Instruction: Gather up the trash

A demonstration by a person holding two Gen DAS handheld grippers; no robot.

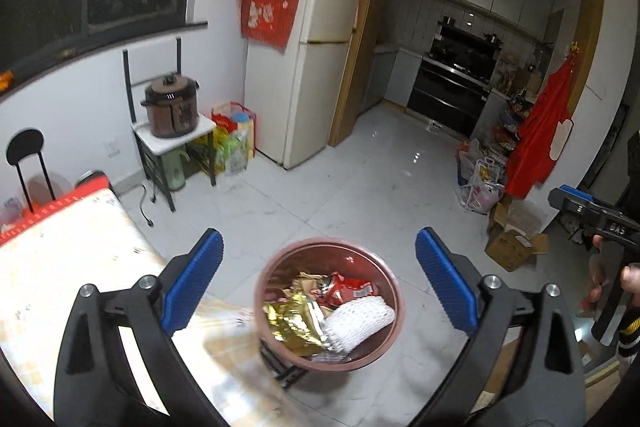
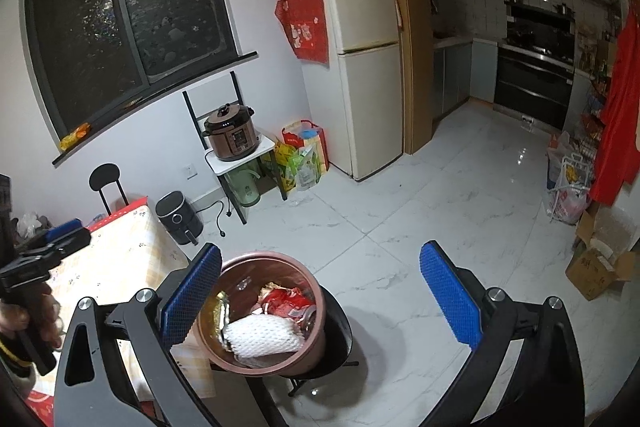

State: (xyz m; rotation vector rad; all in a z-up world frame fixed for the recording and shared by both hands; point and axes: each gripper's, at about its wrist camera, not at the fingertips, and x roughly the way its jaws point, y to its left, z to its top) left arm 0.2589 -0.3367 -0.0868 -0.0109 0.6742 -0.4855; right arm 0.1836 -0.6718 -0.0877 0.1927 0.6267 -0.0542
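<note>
Wrappers (image 1: 320, 311) in bin (image 1: 280, 263) (beside table (image 1: 60, 259))

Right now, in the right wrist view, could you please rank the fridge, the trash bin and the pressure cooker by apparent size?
1. fridge, largest.
2. trash bin, though it sits nearest the camera, which inflates it.
3. pressure cooker, smallest.

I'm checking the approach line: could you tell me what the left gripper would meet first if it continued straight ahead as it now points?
Most likely the trash in the pink bin: the open left gripper points down into it, though depth is uncertain.
</note>
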